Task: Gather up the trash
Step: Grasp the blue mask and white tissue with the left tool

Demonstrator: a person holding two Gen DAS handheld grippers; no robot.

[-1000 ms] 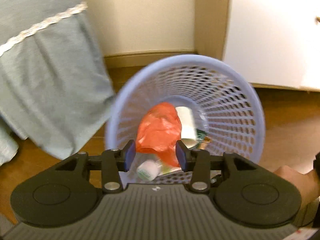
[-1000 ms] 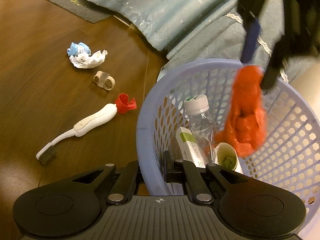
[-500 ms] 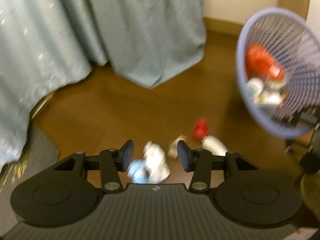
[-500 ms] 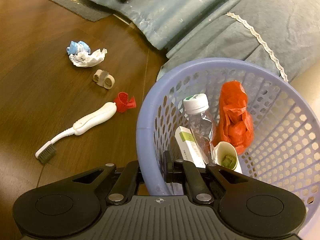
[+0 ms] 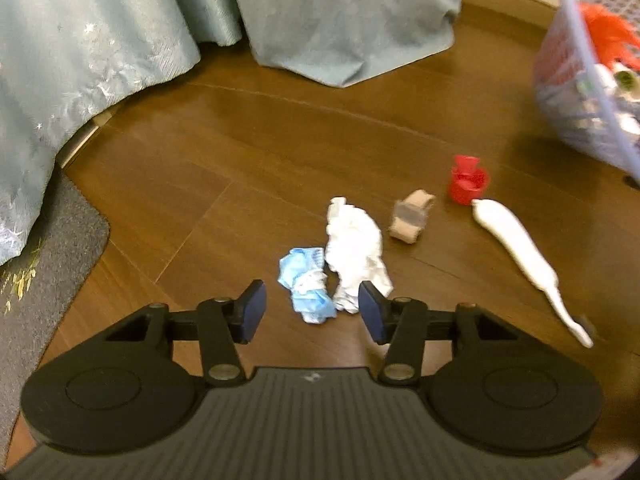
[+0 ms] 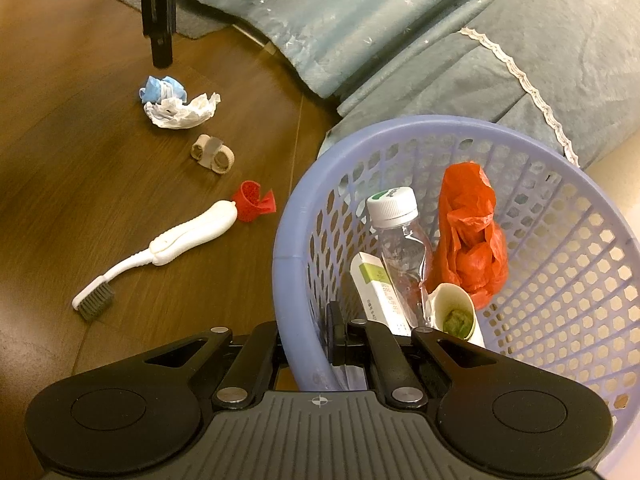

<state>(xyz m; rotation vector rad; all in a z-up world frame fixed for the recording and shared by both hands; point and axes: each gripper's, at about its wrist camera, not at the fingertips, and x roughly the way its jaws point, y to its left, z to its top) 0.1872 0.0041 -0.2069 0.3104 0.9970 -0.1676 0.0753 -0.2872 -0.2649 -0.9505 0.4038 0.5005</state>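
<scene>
Five pieces of trash lie on the floor (image 6: pixel 80 168): one crumpled blue wad (image 5: pixel 306 294), one crumpled white tissue (image 5: pixel 354 254), one beige band (image 5: pixel 412 222), one red cap (image 5: pixel 466 182) and one white brush (image 5: pixel 516 250). One lavender basket (image 6: pixel 288 240) holds four things: one clear bottle (image 6: pixel 400 240), one red bag (image 6: pixel 470 232), one white-and-green box (image 6: pixel 376 284) and one paper cup (image 6: pixel 454 312).

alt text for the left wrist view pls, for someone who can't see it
The left hand-held gripper hangs open over a wooden floor, its jaws framing a crumpled blue wad and white tissue. To the right lie a tan tape roll, a red cap and a white brush. A lavender basket of trash shows at upper right.
</scene>
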